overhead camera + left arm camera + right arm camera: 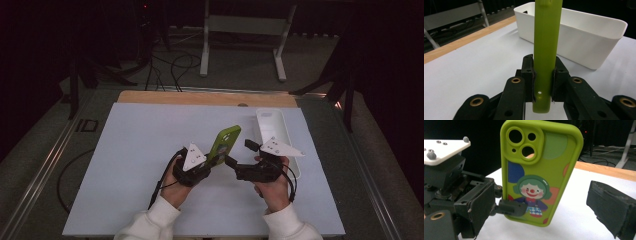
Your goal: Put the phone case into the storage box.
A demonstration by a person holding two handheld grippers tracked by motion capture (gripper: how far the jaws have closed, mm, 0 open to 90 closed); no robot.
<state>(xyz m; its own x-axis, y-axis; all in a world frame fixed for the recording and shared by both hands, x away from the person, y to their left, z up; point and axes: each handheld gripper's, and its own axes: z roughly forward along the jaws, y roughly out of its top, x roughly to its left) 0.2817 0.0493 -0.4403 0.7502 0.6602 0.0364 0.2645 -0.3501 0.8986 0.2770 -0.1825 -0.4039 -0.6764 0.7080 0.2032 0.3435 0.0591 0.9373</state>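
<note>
The left gripper [543, 82] pinches the green phone case [540, 170] by its lower end, upright above the table's right half beside the white bin [276, 131]. The right gripper [242, 155] stands spread. Light, bendy rubber; grip its edges.

Green phone case [541, 173], standing on end, lifted clear of the bench [150, 145], camera cut-outs at the top, a cartoon clown with green hair and coloured blobs on its back; empty, you can see through the lens holes; left gripper [543, 82] pinches its bottom edge
</note>
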